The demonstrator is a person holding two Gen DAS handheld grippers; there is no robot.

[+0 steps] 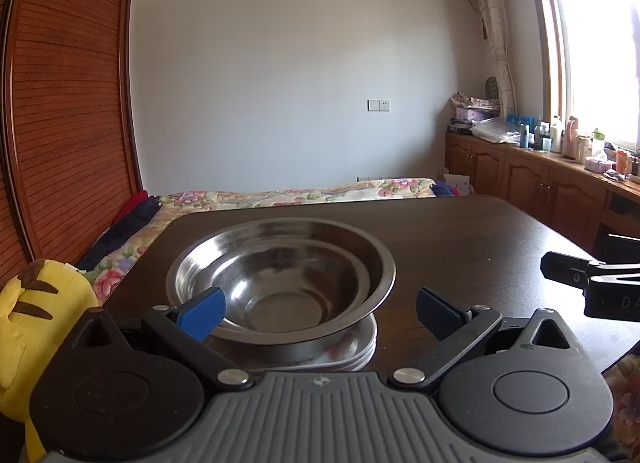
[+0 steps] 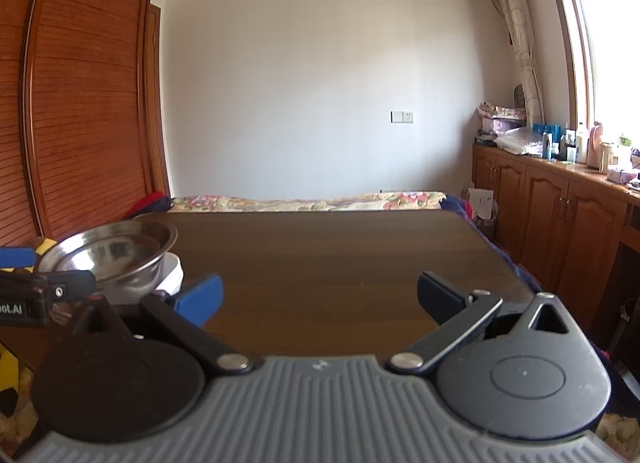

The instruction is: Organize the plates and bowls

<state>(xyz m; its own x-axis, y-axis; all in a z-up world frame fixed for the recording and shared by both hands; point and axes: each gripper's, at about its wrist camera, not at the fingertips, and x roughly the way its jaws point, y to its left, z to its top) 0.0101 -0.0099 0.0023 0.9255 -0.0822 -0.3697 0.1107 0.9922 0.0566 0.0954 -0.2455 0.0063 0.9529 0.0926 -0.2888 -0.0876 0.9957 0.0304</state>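
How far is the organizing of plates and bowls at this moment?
Nearly done, it seems: the steel bowl sits on the stack of white plates on the dark wooden table. Left gripper and right gripper are open and hold nothing. No other dish is visible.

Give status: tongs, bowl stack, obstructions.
Left tongs open, at steel bowl atop plates. Right tongs open, empty. Table ahead unobstructed.

My left wrist view sits low and close behind the bowl (image 1: 280, 279), facing the far wall. My right wrist view faces the same way over bare table (image 2: 340, 255); both share bowl, bed, wall.
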